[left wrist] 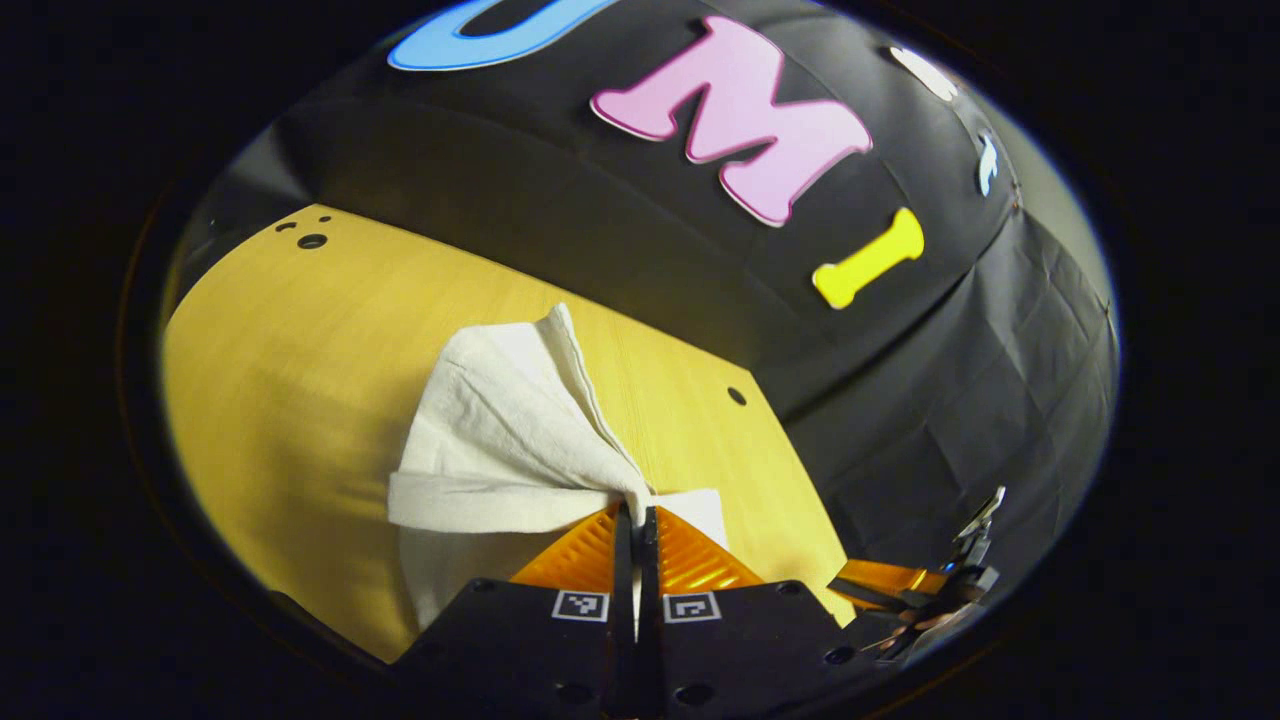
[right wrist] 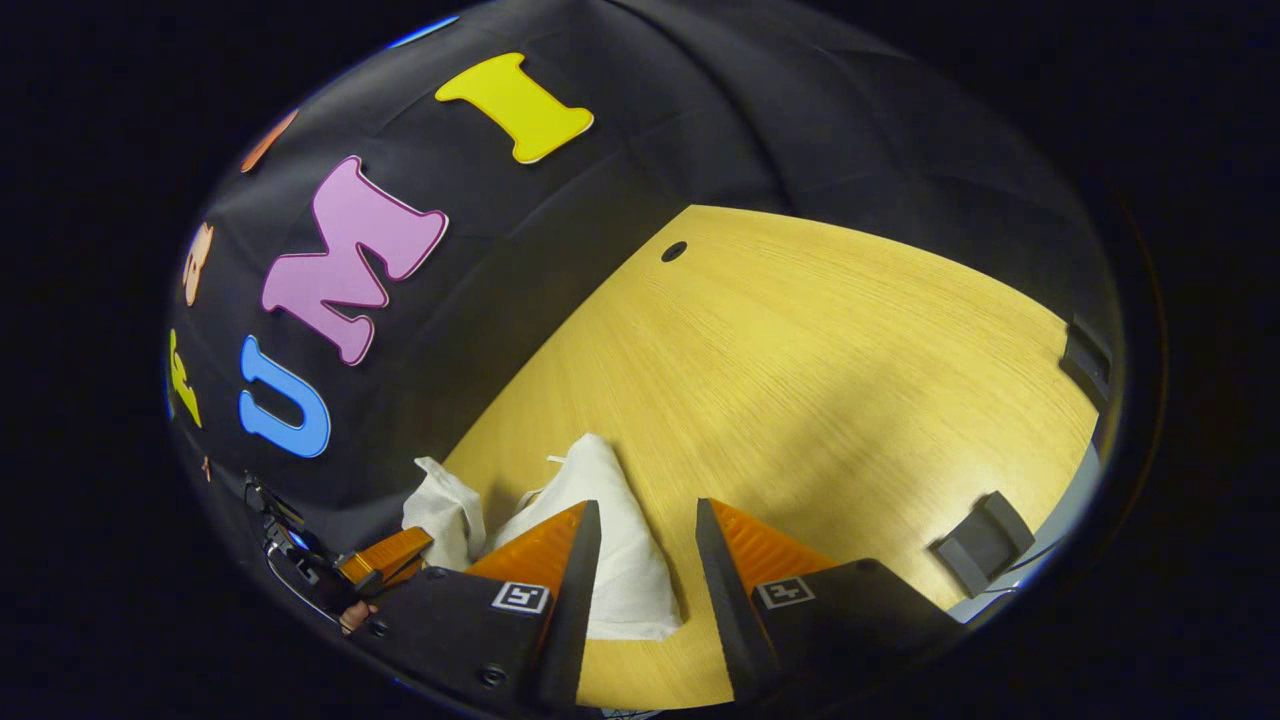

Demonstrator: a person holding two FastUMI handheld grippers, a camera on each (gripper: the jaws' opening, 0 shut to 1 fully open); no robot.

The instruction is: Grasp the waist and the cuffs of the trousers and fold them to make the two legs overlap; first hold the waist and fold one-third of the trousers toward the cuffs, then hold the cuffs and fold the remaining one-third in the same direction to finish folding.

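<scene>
- Left gripper [left wrist: 637, 520] clamped on a gathered bunch of the trousers [left wrist: 510, 440], fingers pressed together with cloth pinched between them, in the left gripper view.
- Right gripper [right wrist: 647, 540] spread apart, nothing between the fingers, held above the table [right wrist: 800, 340] in the right gripper view.
- Trousers of pale, soft, creased cloth; fanning out from the pinch in broad folds, one flap standing up to a point, the rest lying on the table.
- Same cloth in the right gripper view as a rumpled mound [right wrist: 600, 520] just behind and partly between the fingers, near the table's edge by the wall.
- Table of yellow wood-grain board, smooth, with small round holes [left wrist: 312, 241] near the corners.
- Two dark blocky brackets [right wrist: 985, 540] at the table's far edge in the right gripper view, well apart from the cloth.
- Black wrinkled cloth wall [left wrist: 950, 400] close behind the table.
- Other gripper [left wrist: 905, 590] at the lower right of the left gripper view, off the table edge, too small to judge.
</scene>
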